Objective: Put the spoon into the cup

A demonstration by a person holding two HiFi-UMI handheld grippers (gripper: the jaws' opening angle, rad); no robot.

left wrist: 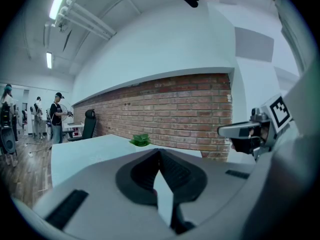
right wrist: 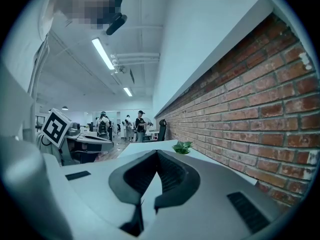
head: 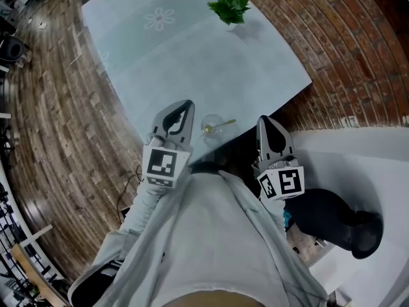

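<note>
In the head view a clear glass cup (head: 211, 124) stands at the near edge of the pale table (head: 192, 50). A gold spoon (head: 222, 126) rests in it, its handle poking out to the right. My left gripper (head: 185, 105) hangs just left of the cup, my right gripper (head: 266, 121) just right of it. Neither touches the cup. Both are shut with nothing between the jaws, as the left gripper view (left wrist: 160, 151) and the right gripper view (right wrist: 157, 152) show. Cup and spoon are hidden below the jaws in both gripper views.
A small green plant (head: 229, 6) sits at the table's far side. A brick wall (right wrist: 250, 114) runs along the right, wooden floor (head: 51, 107) lies to the left. Several people (left wrist: 56, 116) and a black chair (left wrist: 89, 125) are far off.
</note>
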